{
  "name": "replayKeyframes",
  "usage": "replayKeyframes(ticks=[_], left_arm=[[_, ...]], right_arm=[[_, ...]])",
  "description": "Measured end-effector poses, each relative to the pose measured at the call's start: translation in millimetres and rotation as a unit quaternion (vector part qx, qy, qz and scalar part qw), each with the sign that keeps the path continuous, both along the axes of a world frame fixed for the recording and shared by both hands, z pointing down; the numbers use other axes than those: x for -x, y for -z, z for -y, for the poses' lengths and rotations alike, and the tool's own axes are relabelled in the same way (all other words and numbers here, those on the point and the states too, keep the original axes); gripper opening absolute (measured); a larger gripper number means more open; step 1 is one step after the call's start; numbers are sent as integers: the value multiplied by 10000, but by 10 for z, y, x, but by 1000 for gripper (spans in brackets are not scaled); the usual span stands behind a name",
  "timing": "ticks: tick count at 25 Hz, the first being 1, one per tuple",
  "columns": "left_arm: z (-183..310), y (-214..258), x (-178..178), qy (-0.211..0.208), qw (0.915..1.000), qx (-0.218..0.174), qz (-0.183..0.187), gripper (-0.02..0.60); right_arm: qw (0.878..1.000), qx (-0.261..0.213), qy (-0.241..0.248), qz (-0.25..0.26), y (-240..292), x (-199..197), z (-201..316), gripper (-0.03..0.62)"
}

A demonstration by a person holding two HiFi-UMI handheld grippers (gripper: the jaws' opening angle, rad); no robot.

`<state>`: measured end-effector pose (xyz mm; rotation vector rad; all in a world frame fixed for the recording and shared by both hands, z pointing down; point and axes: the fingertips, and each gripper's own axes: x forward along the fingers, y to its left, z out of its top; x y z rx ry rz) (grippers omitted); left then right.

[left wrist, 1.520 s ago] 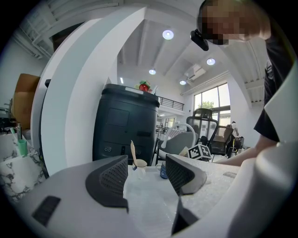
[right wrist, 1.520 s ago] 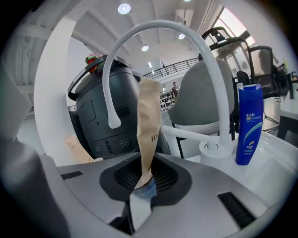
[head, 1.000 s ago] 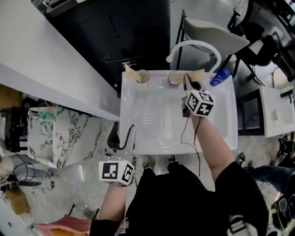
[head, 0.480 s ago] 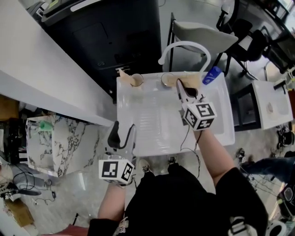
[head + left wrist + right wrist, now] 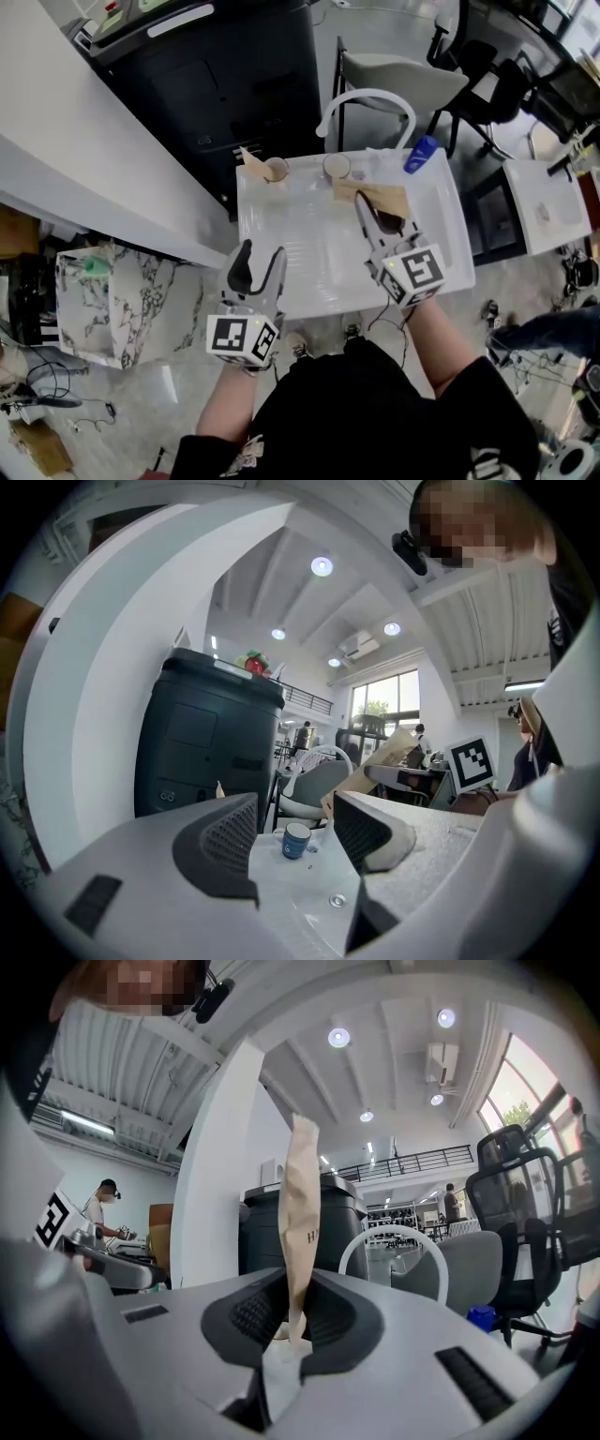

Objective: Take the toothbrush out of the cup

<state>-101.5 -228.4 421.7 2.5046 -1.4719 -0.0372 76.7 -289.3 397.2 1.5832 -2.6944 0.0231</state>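
Head view: right gripper (image 5: 366, 204) is sitting over the white sink basin (image 5: 309, 272), jaws clamping a paper-wrapped toothbrush (image 5: 380, 195). The toothbrush is lying roughly level above the basin, its far end just in front of the right-hand cup (image 5: 337, 167) and not inside it. A second cup (image 5: 276, 170) is standing to the left at the back rim with another paper sleeve (image 5: 249, 158) sticking out. Left gripper (image 5: 262, 251) is hovering at the basin's near-left edge, jaws spread, nothing between them. A blue container (image 5: 420, 155) is sitting at the back right, beside the white arched faucet (image 5: 367, 97).

Left gripper view: left gripper (image 5: 295, 822) jaws are standing wide apart and empty. The blue container (image 5: 296, 841) is showing through the gap, well beyond the pads. The toothbrush (image 5: 380, 761) is showing up at the right, above the basin. A black cabinet (image 5: 202, 747) is standing behind.

Right gripper view: right gripper (image 5: 298, 1321) pads are pressing on the toothbrush (image 5: 302, 1222), whose tan sleeve is pointing straight out from the jaws. The faucet (image 5: 394, 1241) is arching behind.
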Motion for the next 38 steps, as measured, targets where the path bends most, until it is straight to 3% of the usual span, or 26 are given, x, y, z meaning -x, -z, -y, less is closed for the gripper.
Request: replayKeyframes(ticks=[10,19,28,38], left_arm=[[-164,119,-168,-304,9993,-175,-117,238],[-331,241,-199,-402,9986,-305,-166,236],[-291,209,-114,-241,9994,-252,-67,238],[85,225,43,59,9997,-222,-56,236]], right_arm=[[9997,14,-225,62,121,-153,-615,38],[9997,-23,-211,104,205,-55,-907,38],[9997,76,-135,208,162,-53,-1013,38],[9992,132,0,384,139,-107,-994,38]])
